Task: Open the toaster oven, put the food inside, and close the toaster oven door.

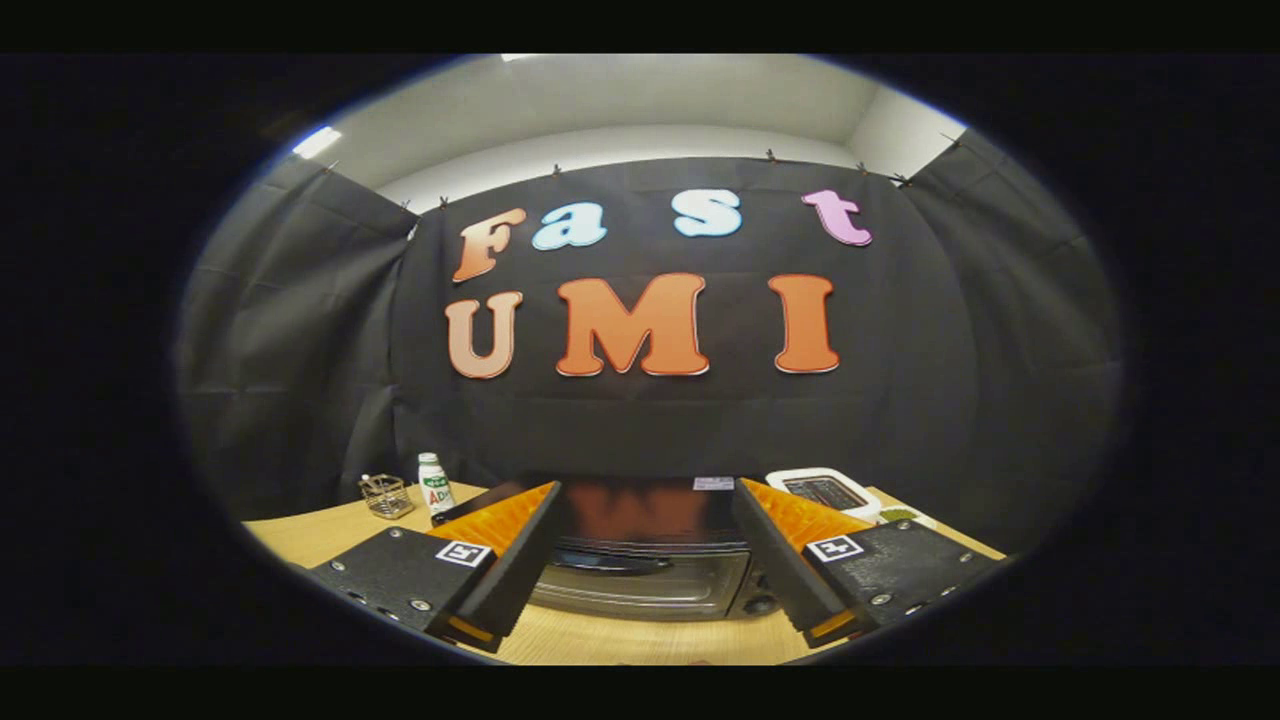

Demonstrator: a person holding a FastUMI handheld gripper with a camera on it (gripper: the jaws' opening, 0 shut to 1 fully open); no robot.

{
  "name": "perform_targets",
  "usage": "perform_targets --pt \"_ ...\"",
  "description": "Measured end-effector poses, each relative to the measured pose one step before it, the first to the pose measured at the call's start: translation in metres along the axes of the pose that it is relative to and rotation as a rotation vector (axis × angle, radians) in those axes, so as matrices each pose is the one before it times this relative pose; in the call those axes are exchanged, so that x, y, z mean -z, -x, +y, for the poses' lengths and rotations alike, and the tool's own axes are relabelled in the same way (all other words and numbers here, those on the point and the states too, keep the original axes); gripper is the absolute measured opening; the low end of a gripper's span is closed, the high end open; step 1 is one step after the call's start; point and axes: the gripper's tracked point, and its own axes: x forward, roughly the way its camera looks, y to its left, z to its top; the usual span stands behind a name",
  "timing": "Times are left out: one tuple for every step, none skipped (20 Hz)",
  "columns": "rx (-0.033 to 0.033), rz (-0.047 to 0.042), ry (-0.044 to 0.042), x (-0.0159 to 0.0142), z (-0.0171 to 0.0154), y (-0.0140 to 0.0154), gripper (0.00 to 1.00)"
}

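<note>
The toaster oven [645, 560] stands on the wooden table just ahead of my fingers, its dark top reflecting the wall. Its glass door looks shut, with a dark handle [610, 563] across the upper front and a knob [760, 603] at the right side. My gripper [647, 565] is open, its fingers spread wide on either side of the oven's front with nothing between them. The food cannot be made out from here.
A small white bottle [434, 483] and a wire holder [386, 495] stand at the back left of the table [310, 535]. A white device with a dark screen [825, 490] lies at the back right, beyond the right finger. Black cloth walls close in the booth.
</note>
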Motion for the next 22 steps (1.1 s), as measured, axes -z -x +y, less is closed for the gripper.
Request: perform_targets --pt "-0.00188 0.00948 -0.00044 0.00506 0.00338 -0.0049 0.99" --pt "-0.00704 0.01262 -0.01036 0.00663 0.0037 -0.00513 0.99" --pt "-0.00401 0.00644 -0.00643 0.00549 0.00385 -0.00488 0.99" --pt "-0.00098 0.00187 0.00282 0.00399 0.00332 -0.00777 0.99" --pt "0.00451 0.00694 0.01104 0.0059 0.00194 -0.0093 0.99" --pt "0.01483 0.01916 0.01022 0.00953 -0.00135 -0.00963 0.99" --pt "0.00426 0.02287 0.00534 0.01041 0.00047 -0.00694 0.99" --pt "-0.00297 0.02276 -0.00307 0.01062 0.00225 -0.00642 0.99" --pt "-0.00132 0.03078 -0.00517 0.00994 0.00152 -0.00421 0.99" --pt "0.00728 0.03668 -0.01256 0.01149 -0.00147 -0.00477 0.99" --pt "-0.00039 -0.03745 0.0089 -0.00329 0.00145 -0.00186 0.99" --pt "0.01101 -0.00954 0.01888 -0.00167 -0.00081 0.00187 0.99" --pt "0.00048 0.00397 0.01861 0.00144 -0.00074 0.00292 0.97" --pt "0.00331 -0.02117 -0.00648 -0.00104 0.00065 0.00131 0.99" --pt "-0.00321 0.00198 -0.02312 0.0034 0.00026 0.0003 0.99" --pt "-0.00536 -0.02042 -0.00843 -0.00108 0.00075 0.00206 0.98" --pt "-0.00477 -0.00957 0.00235 0.00007 0.00075 0.00335 0.98" --pt "-0.00379 -0.00589 -0.00218 0.00107 0.00124 0.0035 0.97" --pt "-0.00658 -0.00211 0.001 -0.00017 0.00247 0.00324 0.95" --pt "-0.00455 0.00468 -0.00223 0.00285 0.00117 0.00358 0.92" --pt "-0.00688 -0.00793 0.00086 -0.00104 0.0002 0.00289 0.9" --pt "-0.01166 -0.00066 0.00475 0.00002 0.00271 0.00519 0.89"
